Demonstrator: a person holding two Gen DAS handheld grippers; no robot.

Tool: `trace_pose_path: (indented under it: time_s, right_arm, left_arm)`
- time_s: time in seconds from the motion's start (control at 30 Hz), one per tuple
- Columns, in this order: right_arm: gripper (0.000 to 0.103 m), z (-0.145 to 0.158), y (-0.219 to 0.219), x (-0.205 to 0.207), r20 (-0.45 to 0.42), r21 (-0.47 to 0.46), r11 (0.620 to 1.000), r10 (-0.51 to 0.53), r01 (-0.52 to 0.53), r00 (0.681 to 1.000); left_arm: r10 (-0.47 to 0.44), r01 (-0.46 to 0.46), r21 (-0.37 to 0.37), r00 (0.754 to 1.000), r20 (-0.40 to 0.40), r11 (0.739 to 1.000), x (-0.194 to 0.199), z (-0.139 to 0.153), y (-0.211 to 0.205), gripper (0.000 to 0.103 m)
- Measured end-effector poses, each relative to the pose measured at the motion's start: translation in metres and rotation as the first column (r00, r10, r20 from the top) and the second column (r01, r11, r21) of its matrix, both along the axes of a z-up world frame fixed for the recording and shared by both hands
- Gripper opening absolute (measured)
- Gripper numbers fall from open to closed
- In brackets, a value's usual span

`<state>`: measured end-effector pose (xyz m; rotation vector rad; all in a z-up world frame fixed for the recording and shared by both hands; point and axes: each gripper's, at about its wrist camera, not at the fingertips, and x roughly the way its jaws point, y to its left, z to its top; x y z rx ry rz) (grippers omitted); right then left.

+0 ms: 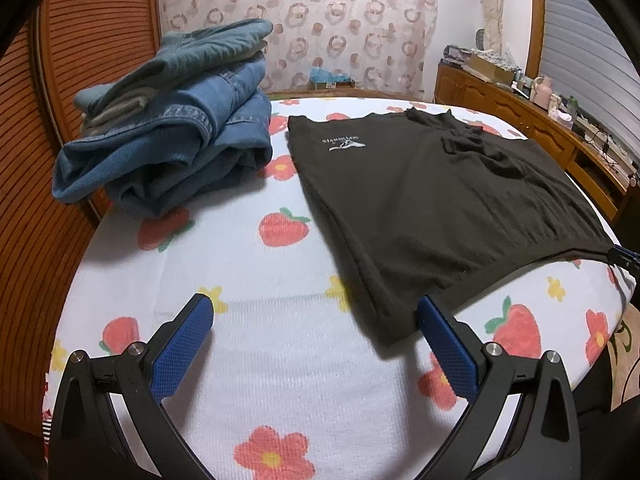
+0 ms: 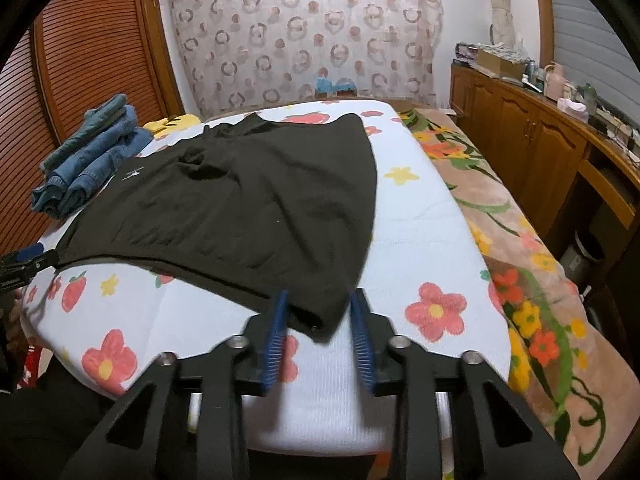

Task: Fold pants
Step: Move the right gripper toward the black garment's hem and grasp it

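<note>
Matt black knit pants [image 1: 432, 200] lie on a nubby terry-cloth towel [image 1: 280, 360] beside rough blue denim [image 1: 172, 148].

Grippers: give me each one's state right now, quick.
Left gripper: open, holding nothing; a corner of the black pants lies by its right finger.
Right gripper: open, fingers either side of the pants' near corner, not clamped.

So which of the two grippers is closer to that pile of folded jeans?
Left. The left gripper hovers open at the black pants' near corner, on the side where the jeans pile sits. The right gripper straddles the opposite near corner, farther away.
</note>
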<state>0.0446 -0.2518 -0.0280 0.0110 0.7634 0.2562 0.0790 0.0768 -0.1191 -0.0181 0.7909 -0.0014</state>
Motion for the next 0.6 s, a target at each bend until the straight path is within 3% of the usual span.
trace_pose_path:
  time_s: [0.1, 0.3, 0.6]
  right_arm:
    - [0.011, 0.003, 0.002, -0.001, 0.023, -0.032, 0.999, 0.025, -0.024, 0.999]
    - [0.007, 0.019, -0.001, -0.001, 0.067, -0.005, 0.998, 0.06, -0.059, 0.996]
    - [0.006, 0.038, 0.033, -0.002, 0.144, 0.018, 0.981, 0.188, -0.193, 0.972]
  left_arm:
    - [0.0, 0.0, -0.017, 1.0, -0.011, 1.0, 0.0, -0.004, 0.002, 0.102]
    - [-0.001, 0.001, -0.024, 1.0, -0.011, 1.0, -0.001, -0.008, 0.001, 0.102]
    - [-0.01, 0.009, -0.038, 1.0, -0.005, 0.999, -0.002, -0.007, 0.003, 0.102]
